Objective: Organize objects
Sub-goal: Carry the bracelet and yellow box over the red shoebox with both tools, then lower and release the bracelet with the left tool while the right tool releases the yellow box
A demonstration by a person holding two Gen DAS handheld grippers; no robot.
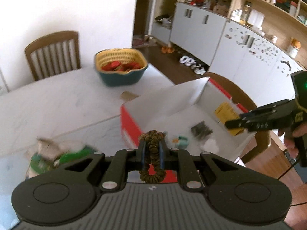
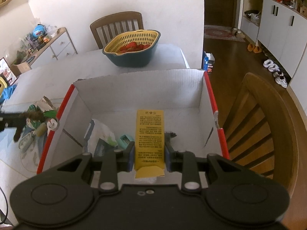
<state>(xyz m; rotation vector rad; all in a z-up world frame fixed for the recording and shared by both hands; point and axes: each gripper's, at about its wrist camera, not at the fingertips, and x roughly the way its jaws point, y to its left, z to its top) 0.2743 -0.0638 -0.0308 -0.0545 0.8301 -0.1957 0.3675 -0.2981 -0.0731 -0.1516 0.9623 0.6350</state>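
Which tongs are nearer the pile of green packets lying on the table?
Left. The left tongs hang just beside the green packets, outside the red-edged cardboard box; the right tongs are over the box.

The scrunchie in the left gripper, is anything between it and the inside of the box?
Nothing visible blocks it. The scrunchie is clamped in the left gripper, with only the box's low red near wall ahead. The right gripper holds a yellow packet over the box's far side.
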